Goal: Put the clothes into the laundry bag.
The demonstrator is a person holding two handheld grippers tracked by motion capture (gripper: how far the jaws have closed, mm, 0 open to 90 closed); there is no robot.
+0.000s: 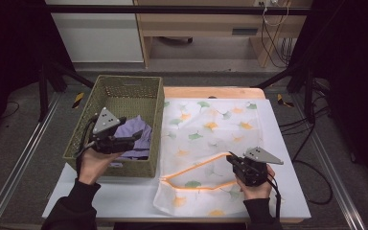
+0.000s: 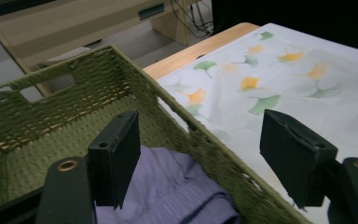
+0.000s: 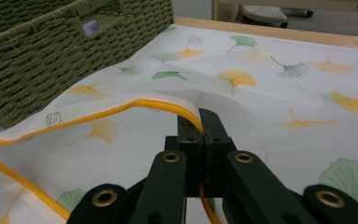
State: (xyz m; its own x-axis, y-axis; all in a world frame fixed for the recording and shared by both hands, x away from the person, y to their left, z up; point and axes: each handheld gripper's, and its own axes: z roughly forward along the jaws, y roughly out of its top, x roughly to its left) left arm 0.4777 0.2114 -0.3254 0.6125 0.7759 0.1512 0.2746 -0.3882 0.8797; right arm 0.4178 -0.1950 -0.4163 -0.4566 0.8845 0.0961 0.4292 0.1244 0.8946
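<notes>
A green woven basket (image 1: 124, 80) stands at the table's left with a purple cloth (image 1: 138, 135) lying in it. My left gripper (image 1: 135, 137) hovers over that cloth with its jaws wide apart and nothing between them; in the left gripper view the purple cloth (image 2: 177, 186) lies below the open left gripper (image 2: 205, 144). A white bag printed with ginkgo leaves (image 1: 211, 122) lies flat to the right of the basket. My right gripper (image 1: 231, 159) is shut on the bag's orange rim (image 3: 121, 108), lifting it so the mouth gapes; the pinch by the right gripper (image 3: 199, 116) is plain.
The basket's near wall (image 3: 51, 51) sits close to the bag's left edge. The wooden table edge (image 1: 211, 92) runs behind the bag. A desk and cables (image 1: 273, 28) stand beyond the table, with dark frame legs on both sides.
</notes>
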